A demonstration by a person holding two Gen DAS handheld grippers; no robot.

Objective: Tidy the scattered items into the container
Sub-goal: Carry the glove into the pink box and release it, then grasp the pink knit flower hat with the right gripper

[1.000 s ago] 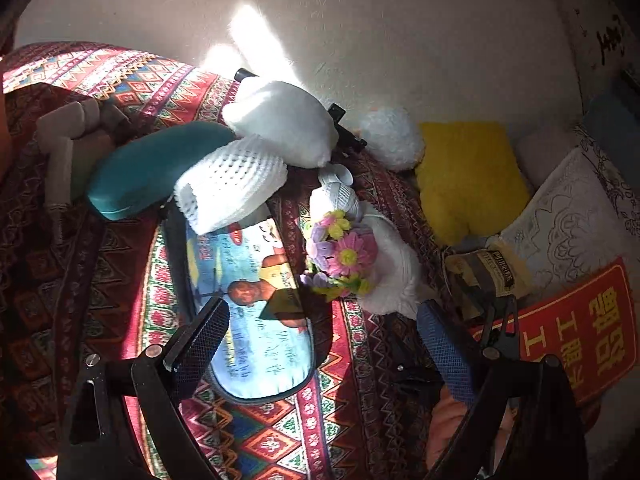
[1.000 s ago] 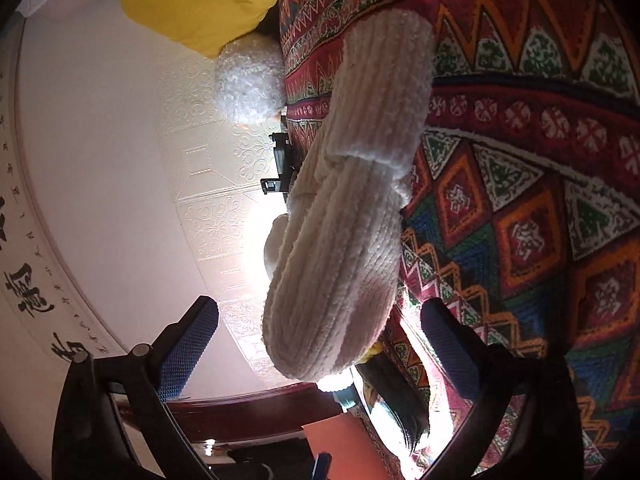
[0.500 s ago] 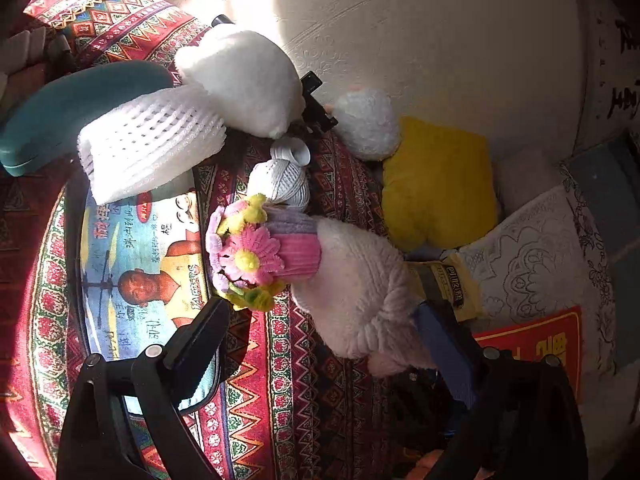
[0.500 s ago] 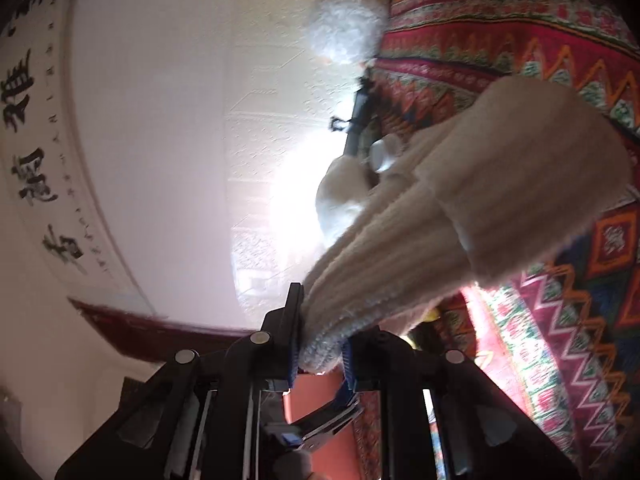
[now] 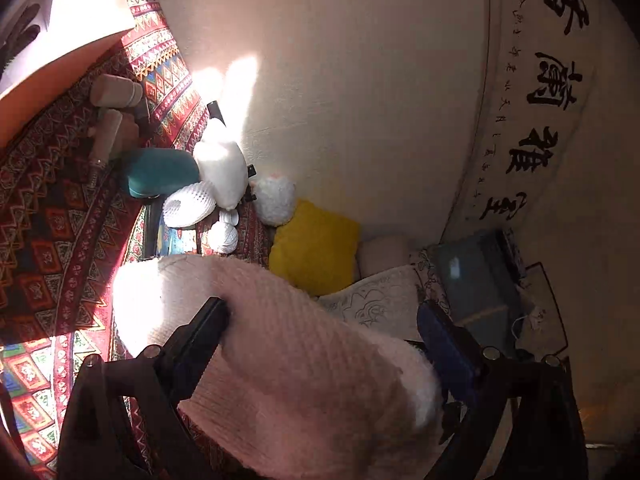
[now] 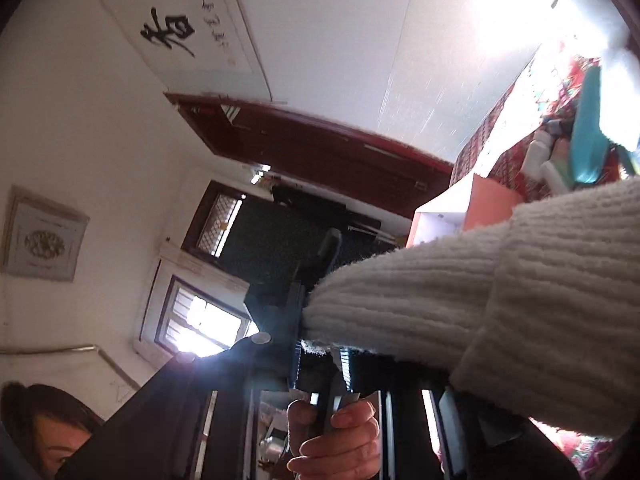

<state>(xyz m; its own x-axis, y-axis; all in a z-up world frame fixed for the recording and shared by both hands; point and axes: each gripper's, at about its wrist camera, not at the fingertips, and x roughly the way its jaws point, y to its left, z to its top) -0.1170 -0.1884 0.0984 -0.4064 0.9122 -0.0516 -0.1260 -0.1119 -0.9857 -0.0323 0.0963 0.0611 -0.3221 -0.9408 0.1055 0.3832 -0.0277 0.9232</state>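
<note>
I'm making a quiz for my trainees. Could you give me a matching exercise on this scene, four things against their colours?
Things:
1. glasses case
2. cushion
3. knitted hat
4. box

Colours:
a. orange
b. yellow
c. teal
d. cream white

Pairs: 1-c, 2-b, 3-d, 4-a

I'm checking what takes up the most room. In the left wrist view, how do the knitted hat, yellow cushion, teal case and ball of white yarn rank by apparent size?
1. Knitted hat, though it is nearest the camera, which inflates it.
2. Yellow cushion.
3. Teal case.
4. Ball of white yarn.
</note>
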